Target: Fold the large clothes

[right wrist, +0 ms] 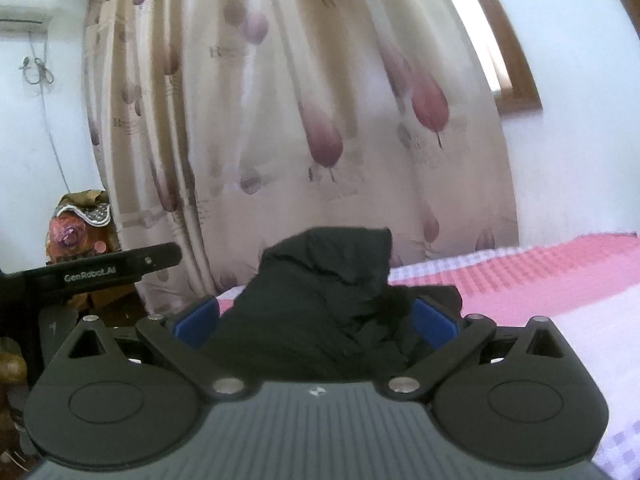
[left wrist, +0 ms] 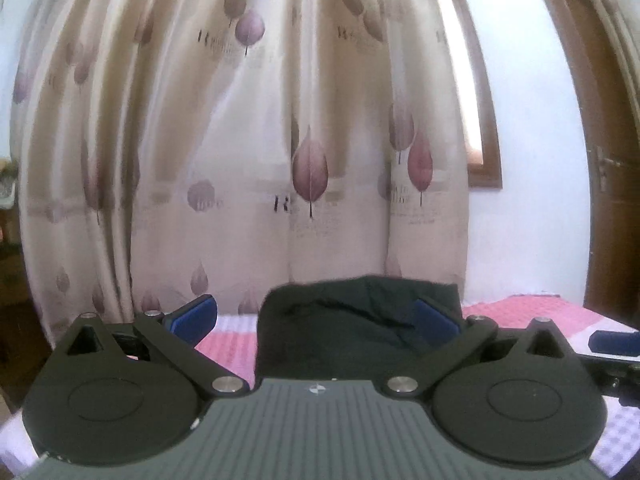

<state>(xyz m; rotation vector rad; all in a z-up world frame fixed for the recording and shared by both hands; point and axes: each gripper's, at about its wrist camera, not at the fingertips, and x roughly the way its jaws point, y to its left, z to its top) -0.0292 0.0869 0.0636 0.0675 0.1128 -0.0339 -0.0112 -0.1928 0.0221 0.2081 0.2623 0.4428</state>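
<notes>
black garment, both claws spread, checked bed

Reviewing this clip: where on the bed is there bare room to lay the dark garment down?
Bare pink checked bedspread stretches right of the dark garment toward the white wall. A smaller strip shows between the garment and the curtain. The middle is crowded: cloth bunches between both the left gripper and right gripper, both open.

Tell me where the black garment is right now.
The black garment lies bunched on the pink checked bedspread, between the open fingers of both tools, in front of the leaf-print curtain.
</notes>
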